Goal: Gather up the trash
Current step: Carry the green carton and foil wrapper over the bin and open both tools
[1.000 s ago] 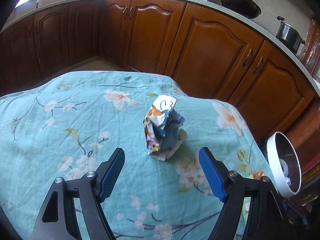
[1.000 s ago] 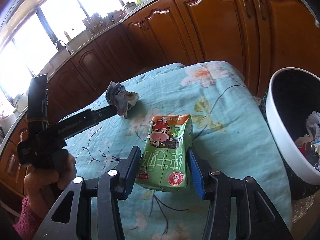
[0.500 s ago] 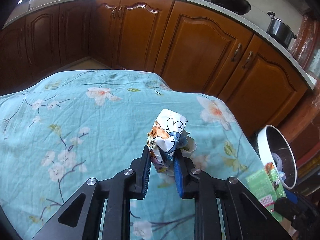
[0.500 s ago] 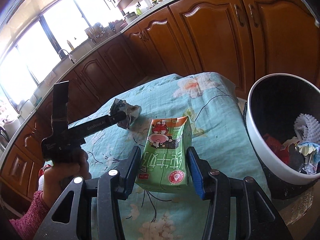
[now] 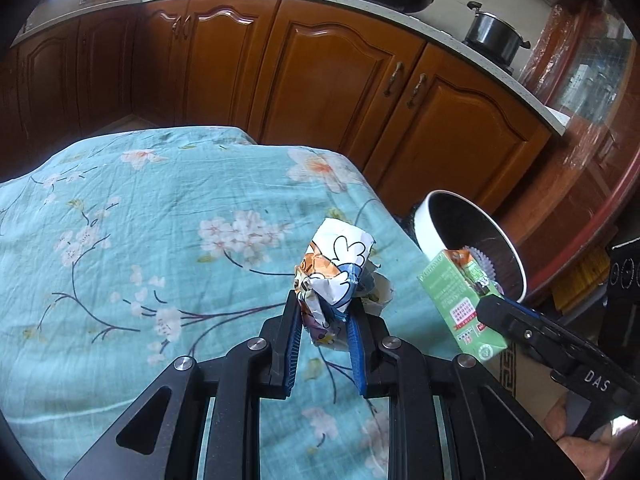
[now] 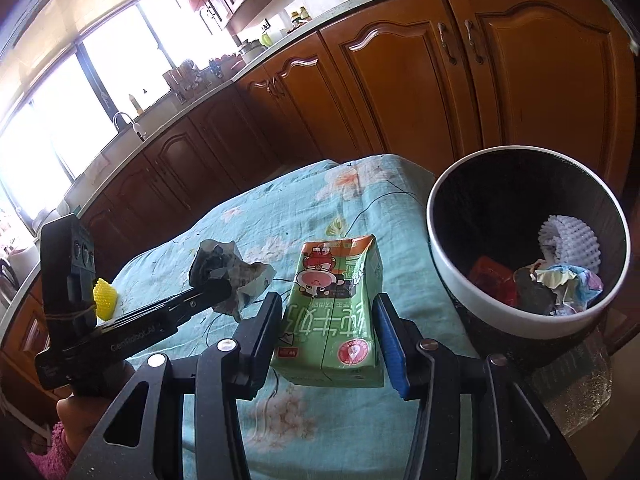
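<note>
At two o'clock from the right gripper [image 6: 329,334], which clamps the upright green carton [image 6: 335,312], the bin [image 6: 448,288] stands nearest.

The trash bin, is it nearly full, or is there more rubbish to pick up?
Some is done: the trash bin already holds a white foam net and wrappers. In hand: the left gripper pinches a crumpled paper ball, and the right gripper holds a green milk carton. Both need dropping in. A yellow piece waits on the tablecloth.
</note>
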Tool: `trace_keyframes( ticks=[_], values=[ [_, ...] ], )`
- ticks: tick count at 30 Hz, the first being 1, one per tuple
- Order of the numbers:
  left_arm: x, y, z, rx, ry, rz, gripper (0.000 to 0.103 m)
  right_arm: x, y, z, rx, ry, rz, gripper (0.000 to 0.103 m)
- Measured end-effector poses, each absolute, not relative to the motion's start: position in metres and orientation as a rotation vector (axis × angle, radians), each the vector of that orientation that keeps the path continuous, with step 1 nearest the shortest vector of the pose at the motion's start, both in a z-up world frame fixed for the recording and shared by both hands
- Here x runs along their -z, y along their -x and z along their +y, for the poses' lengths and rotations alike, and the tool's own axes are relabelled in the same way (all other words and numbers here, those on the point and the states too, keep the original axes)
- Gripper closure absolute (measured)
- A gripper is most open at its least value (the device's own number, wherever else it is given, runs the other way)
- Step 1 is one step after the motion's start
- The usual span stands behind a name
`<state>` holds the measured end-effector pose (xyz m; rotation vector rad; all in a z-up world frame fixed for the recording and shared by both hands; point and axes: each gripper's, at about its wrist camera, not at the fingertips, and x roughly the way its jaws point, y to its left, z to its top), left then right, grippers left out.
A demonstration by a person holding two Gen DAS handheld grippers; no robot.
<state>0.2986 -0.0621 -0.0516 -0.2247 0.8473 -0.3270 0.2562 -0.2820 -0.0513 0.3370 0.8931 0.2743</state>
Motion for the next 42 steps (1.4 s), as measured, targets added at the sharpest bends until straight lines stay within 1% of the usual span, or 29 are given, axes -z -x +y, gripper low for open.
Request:
trace_keyframes(
  ticks=[17, 28, 42],
  values=[
    [0.025, -0.284, -0.136, 0.448, 0.126, 0.838, 0.083, 0.033, -0.231, -0.347, -0.178, -0.391, 0.821, 0.056],
    [0.020, -0.306, -0.179, 0.485, 0.088, 0.844, 0.083, 0.028, -0.236, -0.394, -0.102, -0.414, 0.790, 0.056],
    [0.022, -0.345, -0.231, 0.494, 0.015, 0.847, 0.083, 0.033, -0.257, -0.421, -0.061, -0.398, 0.795, 0.056]
  ],
)
